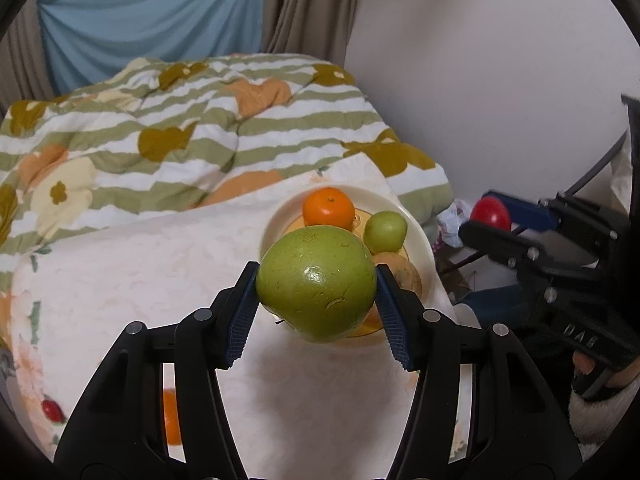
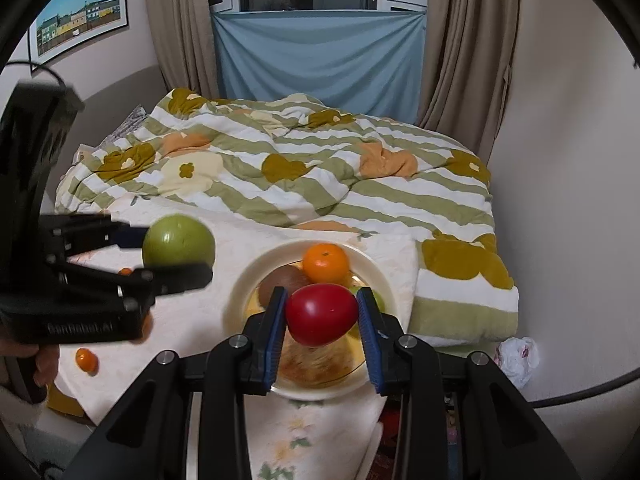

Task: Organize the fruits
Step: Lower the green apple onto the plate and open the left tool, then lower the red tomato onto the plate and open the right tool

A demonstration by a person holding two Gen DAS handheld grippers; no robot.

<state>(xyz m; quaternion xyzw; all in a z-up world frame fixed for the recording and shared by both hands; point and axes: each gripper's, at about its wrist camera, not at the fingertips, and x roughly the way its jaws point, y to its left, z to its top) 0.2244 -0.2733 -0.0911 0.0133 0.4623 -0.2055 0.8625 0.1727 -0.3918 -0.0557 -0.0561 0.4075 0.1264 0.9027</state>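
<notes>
My left gripper [image 1: 316, 300] is shut on a big green apple [image 1: 316, 284], which hangs just in front of a cream plate [image 1: 276, 224]. On that plate lie an orange [image 1: 329, 208], a small green fruit [image 1: 385, 231] and a brown fruit [image 1: 402, 272]. My right gripper [image 2: 322, 316] is shut on a red fruit [image 2: 321, 314] above the same plate [image 2: 244, 280], where the orange [image 2: 325, 263] and a brown fruit [image 2: 282, 282] show. The left gripper with the green apple [image 2: 178, 242] appears at the left of the right wrist view; the red fruit [image 1: 490, 213] shows at the right of the left wrist view.
The plate rests on a white flowered cloth [image 1: 140, 264] over a bed with a striped green quilt [image 2: 320, 168]. A small orange [image 2: 86, 359] lies on the cloth at left, another orange [image 1: 172, 416] behind my left fingers. A crumpled bag [image 2: 516, 356] lies on the floor at right.
</notes>
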